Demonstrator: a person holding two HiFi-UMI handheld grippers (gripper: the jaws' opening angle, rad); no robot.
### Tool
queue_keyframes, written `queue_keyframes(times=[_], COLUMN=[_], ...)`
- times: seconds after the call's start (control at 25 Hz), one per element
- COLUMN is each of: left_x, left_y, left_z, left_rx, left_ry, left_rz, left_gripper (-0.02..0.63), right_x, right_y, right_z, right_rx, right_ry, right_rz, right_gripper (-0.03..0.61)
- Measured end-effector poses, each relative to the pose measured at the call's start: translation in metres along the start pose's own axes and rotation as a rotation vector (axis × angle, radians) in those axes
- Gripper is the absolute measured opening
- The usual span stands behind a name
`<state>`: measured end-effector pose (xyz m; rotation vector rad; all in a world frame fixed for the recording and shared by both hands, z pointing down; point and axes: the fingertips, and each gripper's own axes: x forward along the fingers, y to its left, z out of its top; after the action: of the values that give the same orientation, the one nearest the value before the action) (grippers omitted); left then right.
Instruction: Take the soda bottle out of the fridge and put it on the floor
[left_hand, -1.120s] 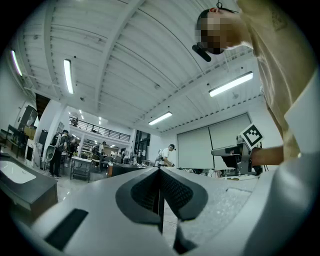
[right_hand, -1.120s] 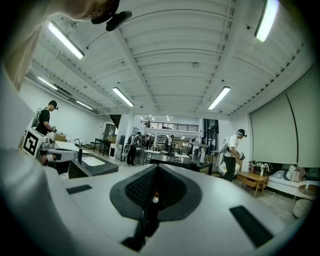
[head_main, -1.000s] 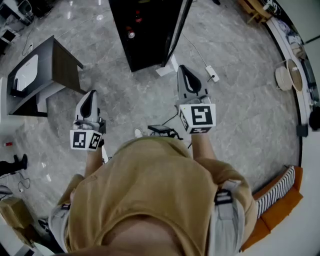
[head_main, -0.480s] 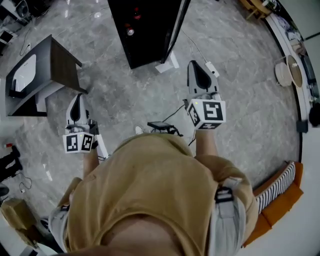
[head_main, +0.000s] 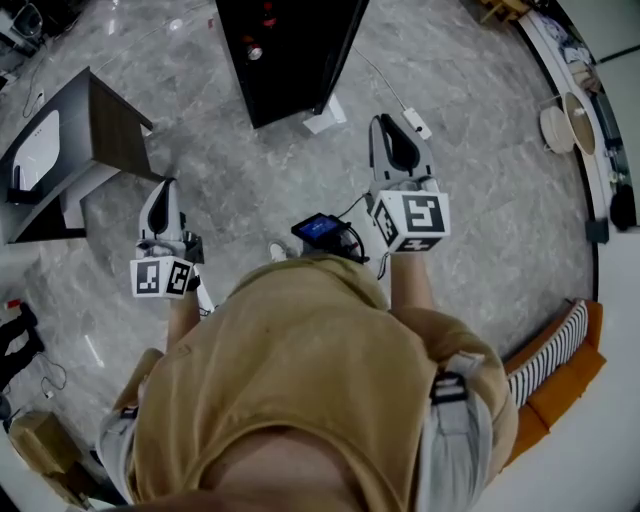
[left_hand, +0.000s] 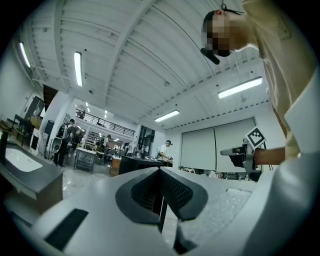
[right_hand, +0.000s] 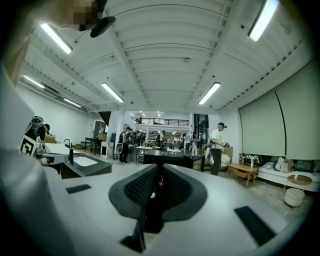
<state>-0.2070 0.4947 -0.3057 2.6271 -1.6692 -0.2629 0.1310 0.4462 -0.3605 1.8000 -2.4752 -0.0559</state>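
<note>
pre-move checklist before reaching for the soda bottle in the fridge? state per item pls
1. Fridge open: ok, its door stands swung out.
2. Soda bottle spotted: cannot tell; red items show inside, too small to identify.
3. Right gripper ready to grasp: not ok, jaws shut and empty.
4. Left gripper free: ok, jaws shut on nothing.
5. Path over the floor: not ok, a white power strip lies near the door, likely a trip risk.

Blk fridge (head_main: 290, 70) — gry marbled floor (head_main: 480, 230)
</note>
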Motion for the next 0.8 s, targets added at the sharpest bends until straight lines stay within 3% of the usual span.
queue_keyframes(times=[0.4, 0.8], left_x=[0.035, 0.121], left_y=[-0.014, -0.022], left_z=[-0.006, -0.027], left_rx=[-0.016, -0.003], left_ry=[0.012, 0.056], left_rz=[-0.058, -0.016], left_gripper=[0.003, 0.003], right_x=[0.02, 0.127], right_y=[-0.011, -0.055], right_z=[-0.004, -0.013], right_rx=[-0.011, 0.015], right_ry=[0.024, 0.006], right_rz=[0.004, 0.119], right_gripper=[0.006, 0.006])
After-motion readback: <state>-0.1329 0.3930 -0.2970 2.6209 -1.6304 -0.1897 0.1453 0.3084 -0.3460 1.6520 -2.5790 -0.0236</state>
